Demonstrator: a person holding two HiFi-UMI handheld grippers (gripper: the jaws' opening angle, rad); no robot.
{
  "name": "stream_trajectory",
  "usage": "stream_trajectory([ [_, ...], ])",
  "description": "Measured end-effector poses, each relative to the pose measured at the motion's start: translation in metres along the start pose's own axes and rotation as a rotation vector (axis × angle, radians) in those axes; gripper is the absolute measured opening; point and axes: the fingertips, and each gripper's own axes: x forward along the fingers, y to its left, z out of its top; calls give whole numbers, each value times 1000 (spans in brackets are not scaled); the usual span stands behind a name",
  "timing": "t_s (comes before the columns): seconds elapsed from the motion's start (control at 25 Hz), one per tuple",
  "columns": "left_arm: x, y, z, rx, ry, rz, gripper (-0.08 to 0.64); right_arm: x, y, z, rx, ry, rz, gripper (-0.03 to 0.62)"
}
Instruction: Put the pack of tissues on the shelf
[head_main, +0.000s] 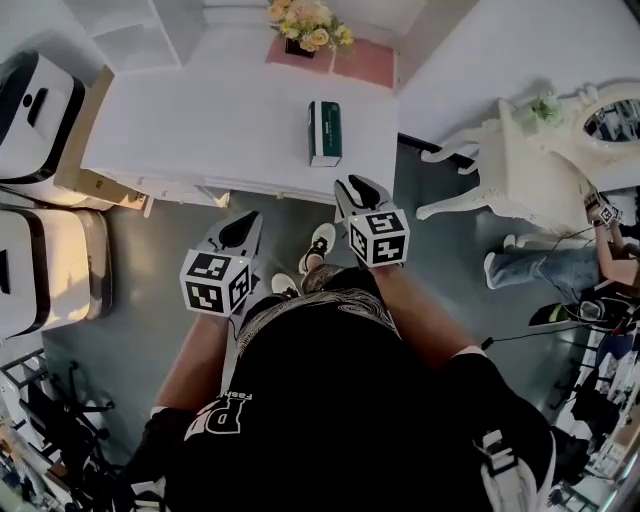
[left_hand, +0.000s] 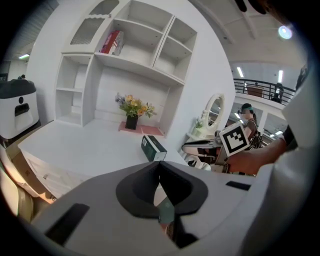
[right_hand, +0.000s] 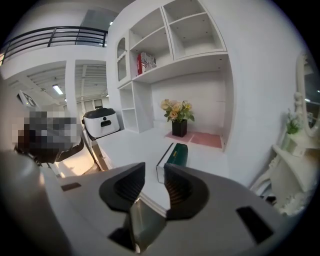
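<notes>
The pack of tissues (head_main: 325, 132), a green and white box, lies flat on the white desk (head_main: 200, 130) near its front right corner. Both grippers hover over the floor just short of the desk's front edge. My left gripper (head_main: 245, 224) is shut with nothing in it; in its own view the pack of tissues (left_hand: 153, 148) lies ahead of the closed tips (left_hand: 159, 164). My right gripper (head_main: 356, 186) is open by a narrow gap and empty. The pack (right_hand: 175, 156) sits just beyond that gap (right_hand: 155, 171). The white shelf unit (left_hand: 131, 64) rises above the desk's back.
A vase of flowers (head_main: 308, 25) stands on a pink mat (head_main: 362, 60) at the desk's back. A red box (left_hand: 112, 42) stands in one upper shelf cubby. White appliances (head_main: 35, 110) stand on the left, and a white ornate vanity (head_main: 520, 160) on the right.
</notes>
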Motion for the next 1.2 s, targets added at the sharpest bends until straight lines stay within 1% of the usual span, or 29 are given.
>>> stream_trajectory([
  [0.08, 8, 10, -1, -11, 12, 14, 14, 19, -4, 0, 7, 13, -5, 162],
  [0.32, 10, 30, -4, -48, 21, 63, 14, 70, -21, -16, 26, 78, -56, 334],
  [0.4, 11, 37, -4, -61, 23, 80, 14, 87, -26, -24, 29, 101, -63, 374],
  [0.48, 13, 43, -3, -70, 25, 92, 14, 104, -29, -30, 31, 122, -65, 400],
  [0.6, 19, 47, 2, -73, 30, 103, 14, 124, -34, -38, 21, 147, -69, 420],
  [0.76, 26, 51, 13, -69, 33, 111, 14, 141, -41, -45, 18, 168, -86, 430],
  [1.0, 44, 54, 27, -80, 47, 121, 14, 160, -47, -49, 25, 164, -99, 431],
  [1.2, 63, 56, 36, -78, 62, 131, 14, 169, -65, -46, -1, 133, -109, 434],
])
